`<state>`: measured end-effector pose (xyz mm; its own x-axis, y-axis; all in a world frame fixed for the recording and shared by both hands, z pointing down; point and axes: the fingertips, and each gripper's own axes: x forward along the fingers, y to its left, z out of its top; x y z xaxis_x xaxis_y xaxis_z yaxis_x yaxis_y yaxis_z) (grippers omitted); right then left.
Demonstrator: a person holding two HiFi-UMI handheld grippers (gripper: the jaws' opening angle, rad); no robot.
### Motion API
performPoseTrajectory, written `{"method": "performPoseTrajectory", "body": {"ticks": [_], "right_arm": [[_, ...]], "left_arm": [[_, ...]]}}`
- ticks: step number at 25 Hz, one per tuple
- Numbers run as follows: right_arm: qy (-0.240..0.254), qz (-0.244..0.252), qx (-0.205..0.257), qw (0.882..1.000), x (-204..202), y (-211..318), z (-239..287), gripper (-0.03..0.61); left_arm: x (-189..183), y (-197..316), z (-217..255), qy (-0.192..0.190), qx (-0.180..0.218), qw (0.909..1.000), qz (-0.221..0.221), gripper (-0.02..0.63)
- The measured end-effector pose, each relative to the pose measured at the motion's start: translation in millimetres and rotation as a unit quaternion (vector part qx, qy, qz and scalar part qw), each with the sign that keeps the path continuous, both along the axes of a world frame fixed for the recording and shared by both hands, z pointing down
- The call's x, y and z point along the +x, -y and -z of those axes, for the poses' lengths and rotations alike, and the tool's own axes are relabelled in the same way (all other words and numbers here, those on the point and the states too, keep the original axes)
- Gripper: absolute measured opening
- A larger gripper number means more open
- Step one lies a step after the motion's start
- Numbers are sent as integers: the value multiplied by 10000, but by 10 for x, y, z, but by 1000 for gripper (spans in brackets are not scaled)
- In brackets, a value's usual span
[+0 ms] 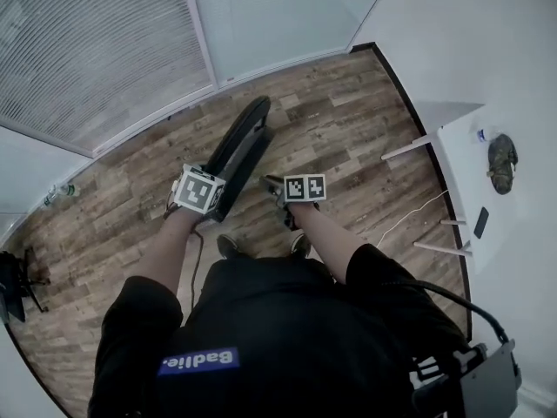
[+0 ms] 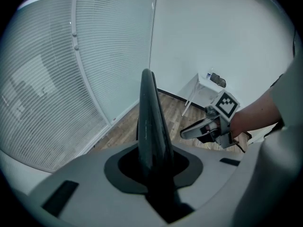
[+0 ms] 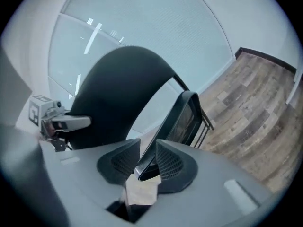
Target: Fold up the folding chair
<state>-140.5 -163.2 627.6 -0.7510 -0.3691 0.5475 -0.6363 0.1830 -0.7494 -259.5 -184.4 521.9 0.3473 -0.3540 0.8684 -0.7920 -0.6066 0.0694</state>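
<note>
- The folding chair point(image 1: 242, 146) stands on the wooden floor point(image 1: 365, 129) just in front of the person, well apart from the white surface point(image 1: 461, 146) at the right.
- The left gripper point(image 2: 152, 161) is clamped on the thin edge of the backrest point(image 2: 149, 112); its fingers point(image 2: 120, 171) press the dark panel from both sides.
- The right gripper point(image 3: 144, 162) has its fingers point(image 3: 170, 164) closed on the rim of the seat point(image 3: 184, 117), which is tilted up towards the backrest.
- The fold looks partly done, with a gap left between seat and backrest.
- Risk: the right hold takes only a narrow strip of rim, so the seat could slip out and drop open again.
- Risk: as the seat meets the backrest, the right fingers may get pinched between the two panels.
- Risk: the chair is held only near its top, so its legs could skid on the smooth floor and the frame could twist out of the left grip.
</note>
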Motion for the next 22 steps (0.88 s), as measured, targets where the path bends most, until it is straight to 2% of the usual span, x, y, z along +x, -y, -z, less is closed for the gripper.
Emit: {"method": "performPoseTrajectory", "body": {"ticks": [4, 7, 10, 14, 18, 22], "right_arm": [[27, -182, 537, 9984, 434, -143, 411, 68], [-312, -304, 1216, 9916, 817, -222, 700, 36], [-703, -308, 2092, 9749, 1124, -289, 1058, 3], [-752, -297, 2858, 9549, 1267, -443, 1575, 3], [-656, -338, 3435, 9362, 1292, -640, 2047, 2], [-563, -414, 3794, 9226, 1321, -736, 2383, 2]], "left_arm": [[40, -81, -18, 2, -107, 9999, 7, 84], [109, -128, -7, 38, -79, 10000, -10, 84], [181, -154, 5, 169, -22, 9998, -60, 83], [197, -160, -3, 366, 52, 9992, -119, 78], [194, -176, -18, 461, 39, 9988, -149, 77], [198, -171, -37, 450, 68, 9989, -116, 77]]}}
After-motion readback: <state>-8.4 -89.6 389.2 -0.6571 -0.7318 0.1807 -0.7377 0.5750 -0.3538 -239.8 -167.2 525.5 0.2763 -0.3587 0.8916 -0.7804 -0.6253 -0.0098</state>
